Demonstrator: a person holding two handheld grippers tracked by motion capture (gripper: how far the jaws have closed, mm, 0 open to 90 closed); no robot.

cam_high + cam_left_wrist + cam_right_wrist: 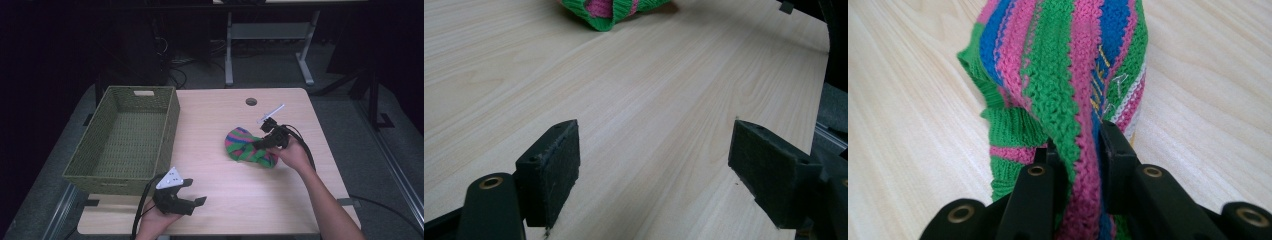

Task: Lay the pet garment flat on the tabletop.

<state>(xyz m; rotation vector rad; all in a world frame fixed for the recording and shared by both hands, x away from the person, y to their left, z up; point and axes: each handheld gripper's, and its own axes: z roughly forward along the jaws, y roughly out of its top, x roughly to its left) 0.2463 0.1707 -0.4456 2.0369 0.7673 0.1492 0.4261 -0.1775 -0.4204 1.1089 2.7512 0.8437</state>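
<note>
A knitted striped cloth (pixel 243 146) in green, pink and blue lies bunched on the wooden table (pixel 220 200), right of centre. My right gripper (pixel 260 143) is shut on the cloth (pixel 1068 75), with a fold pinched between its jaws. My left gripper (pixel 199 201) rests near the table's front edge, held by a hand, and stands open with nothing between its pads (pixel 555 170). The cloth's edge (pixel 609 10) lies far ahead of it in the left gripper view.
A green woven basket (pixel 170 125) stands at the table's left side, empty inside. A round cable hole (pixel 251 101) sits near the far edge. Table legs and cables are on the floor beyond.
</note>
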